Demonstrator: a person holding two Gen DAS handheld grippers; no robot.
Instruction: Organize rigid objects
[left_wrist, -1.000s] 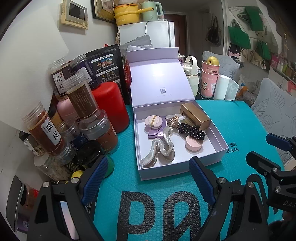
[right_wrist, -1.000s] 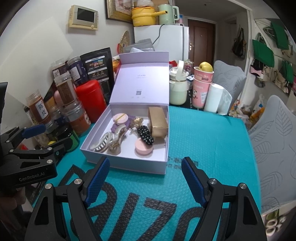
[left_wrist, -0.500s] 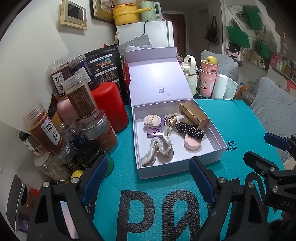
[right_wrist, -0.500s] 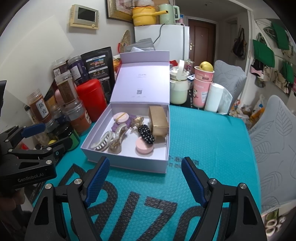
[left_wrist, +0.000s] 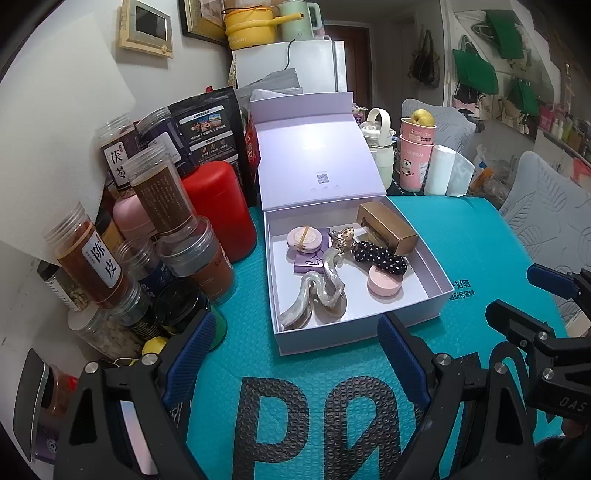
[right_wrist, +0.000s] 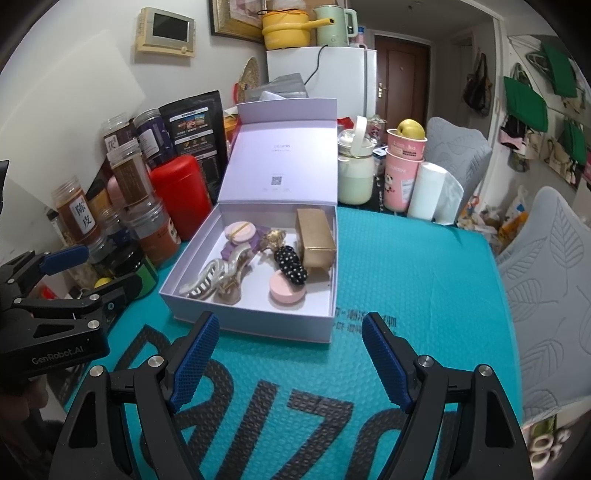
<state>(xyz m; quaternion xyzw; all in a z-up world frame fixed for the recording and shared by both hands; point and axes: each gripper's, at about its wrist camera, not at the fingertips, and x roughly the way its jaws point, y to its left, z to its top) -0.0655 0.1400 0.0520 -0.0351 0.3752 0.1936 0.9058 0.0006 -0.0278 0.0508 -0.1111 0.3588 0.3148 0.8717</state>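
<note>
Both claws — left claw (left_wrist: 291, 350), right claw (right_wrist: 288, 350) — gape empty near the lavender box (right_wrist: 251, 325); its purple item (left_wrist: 308, 264) is half hidden; two round pink compacts (left_wrist: 384, 285) show.

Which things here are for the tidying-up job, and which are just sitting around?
For the job:
- lilac box, lid open
- gold box
- pink compact
- dotted black scrunchie
- hair claws
- left gripper, right gripper, both open and empty

Just sitting around:
- red canister
- spice jars
- pink cups
- paper roll
</note>
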